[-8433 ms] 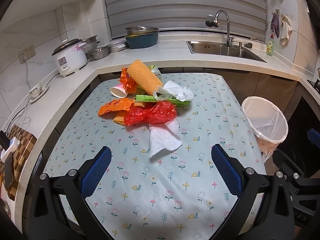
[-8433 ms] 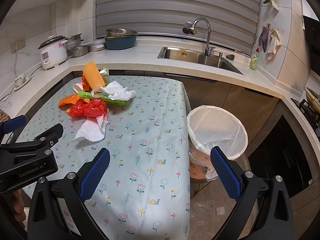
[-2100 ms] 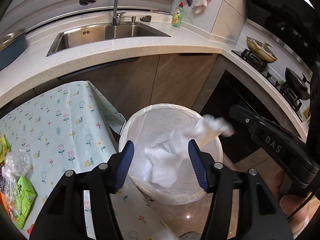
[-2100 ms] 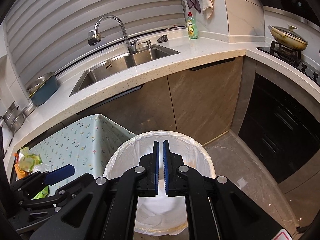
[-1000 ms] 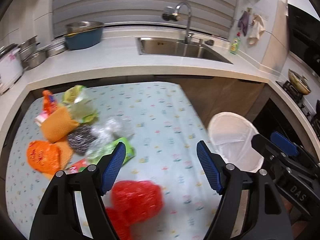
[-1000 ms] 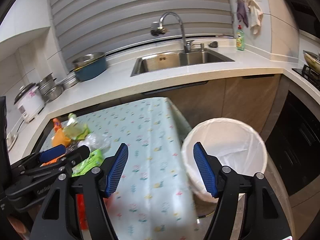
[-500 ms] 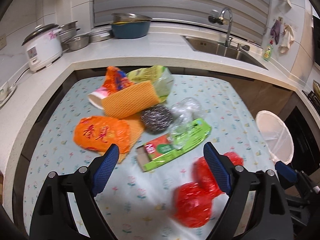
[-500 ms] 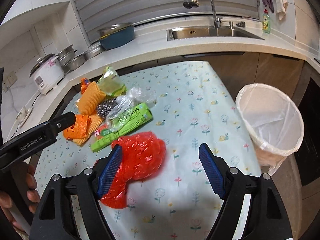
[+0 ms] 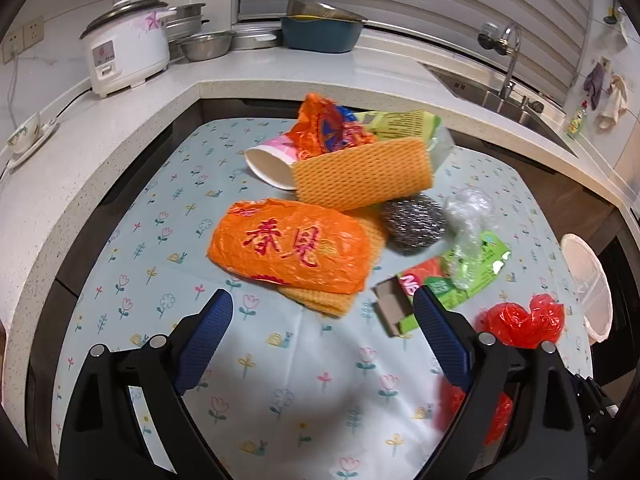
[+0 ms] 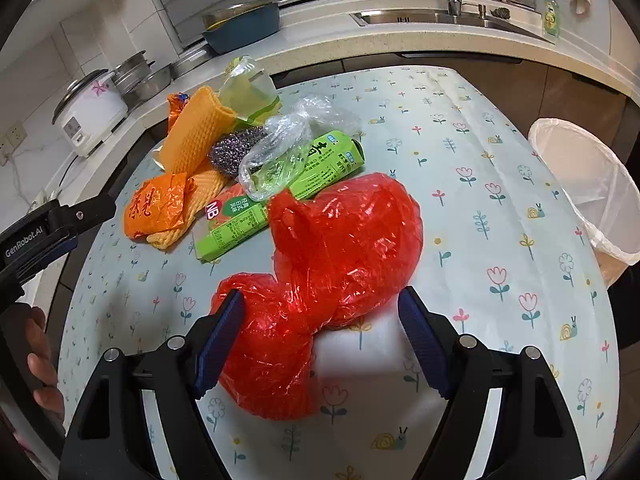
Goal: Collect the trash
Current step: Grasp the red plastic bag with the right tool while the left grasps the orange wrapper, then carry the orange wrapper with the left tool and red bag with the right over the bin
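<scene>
A pile of trash lies on the flowered tablecloth (image 9: 132, 280). My right gripper (image 10: 322, 334) is open, its fingers on either side of a crumpled red plastic bag (image 10: 340, 248), which also shows in the left wrist view (image 9: 520, 324). My left gripper (image 9: 322, 332) is open and empty, just short of an orange plastic bag (image 9: 292, 250). Behind it lie orange foam netting (image 9: 360, 178), a paper cup (image 9: 268, 162), a steel scourer (image 9: 414, 220), clear plastic wrap (image 9: 466, 216) and a green carton (image 10: 280, 192). The lined bin (image 10: 592, 184) stands off the table's right edge.
The L-shaped counter holds a rice cooker (image 9: 126, 46), steel bowls (image 9: 204, 44) and a blue basin (image 9: 320, 32). The sink and tap (image 9: 504, 52) are at the back right. A dish-soap bottle (image 10: 551, 12) stands by the sink.
Both grippers have moved in closer and lower over the table. The right gripper's fingers now straddle the red bag; the left one has neared the orange bag.
</scene>
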